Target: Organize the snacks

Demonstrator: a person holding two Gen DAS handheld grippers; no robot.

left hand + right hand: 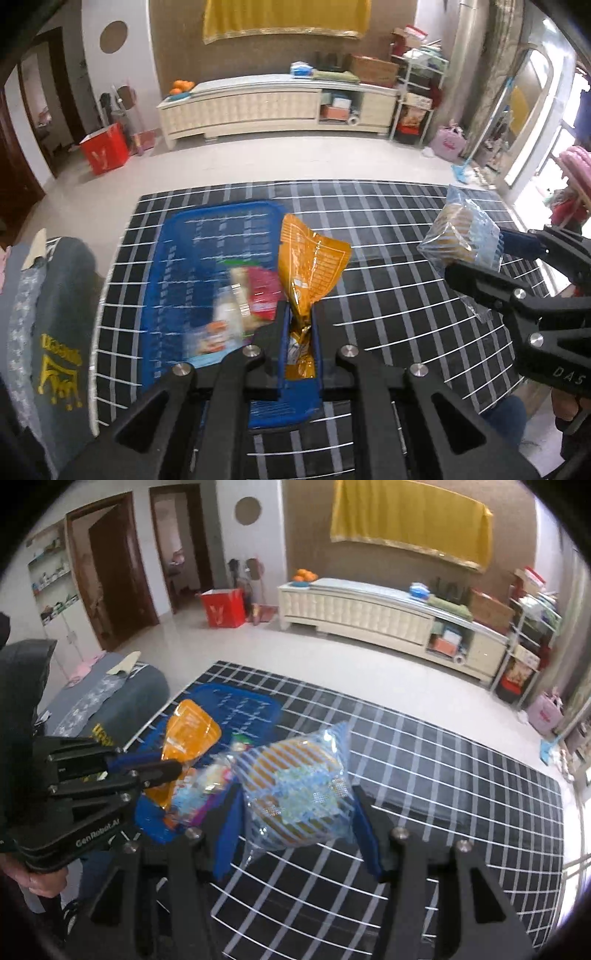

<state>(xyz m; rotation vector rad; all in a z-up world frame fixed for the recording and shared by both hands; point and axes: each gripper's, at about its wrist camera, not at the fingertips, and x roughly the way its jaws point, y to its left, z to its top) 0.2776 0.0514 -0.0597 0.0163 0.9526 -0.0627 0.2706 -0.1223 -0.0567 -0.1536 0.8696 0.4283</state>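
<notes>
Left wrist view: blue basket [177, 266] already holds several packets; left gripper [300, 325] clenches an orange packet [314, 266] above it, right gripper [476, 258] grips a blue-striped biscuit pack [461, 232] over the table. Both remain to drop.

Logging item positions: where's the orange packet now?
Left wrist view, centre: orange packet pinched in the left hand-held gripper, above the blue basket's right edge.

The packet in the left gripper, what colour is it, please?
Orange packet, seen best in the left wrist view.

Orange packet [314, 266], blue-striped clear bag [295, 794] — blue basket [177, 258], black-and-white grid cloth [388, 295]
</notes>
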